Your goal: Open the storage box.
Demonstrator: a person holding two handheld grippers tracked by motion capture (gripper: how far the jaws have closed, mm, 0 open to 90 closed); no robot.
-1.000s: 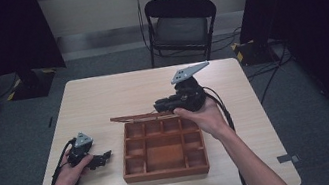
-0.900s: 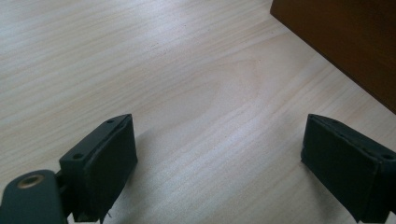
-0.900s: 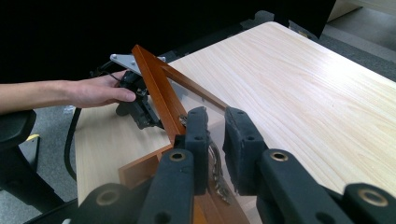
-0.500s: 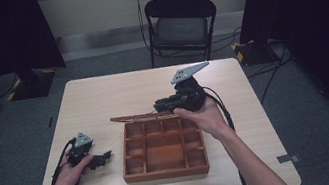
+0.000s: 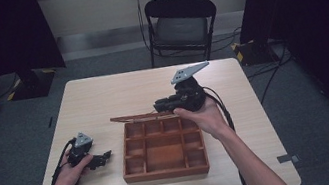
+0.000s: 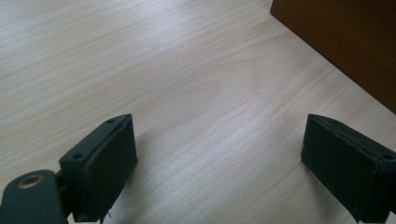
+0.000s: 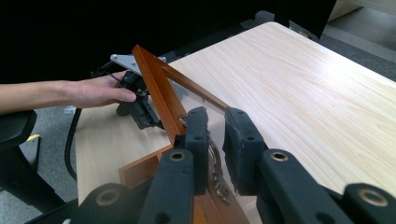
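- At the left of the high view we see the left hand (image 5: 71, 170) resting on the pale wooden worktop (image 5: 108, 99) with the left black gripper (image 5: 104, 158) lying low on the surface, well apart from the box.
- In the left gripper view its two fingers (image 6: 105, 170) stand spread wide, with bare wood grain between them and the dark brown side of the box (image 6: 348, 44) at the upper right.
- Near the middle of the worktop sits the brown wooden compartment box (image 5: 163, 148), its divided cells open to the camera.
- Its thin glazed wooden-framed lid (image 5: 142, 117) stands raised along the box's far edge, tilted up.
- In the right gripper view the lid's frame (image 7: 156, 91) rises at an angle just in front of the right gripper (image 7: 219, 140), whose fingers are pressed nearly together at the lid's edge; we cannot tell for sure whether they pinch it.
- To the right, the right hand (image 5: 204, 116) holds that gripper at the box's far right corner.
- Beyond the worktop stands a black folding chair (image 5: 181, 23).
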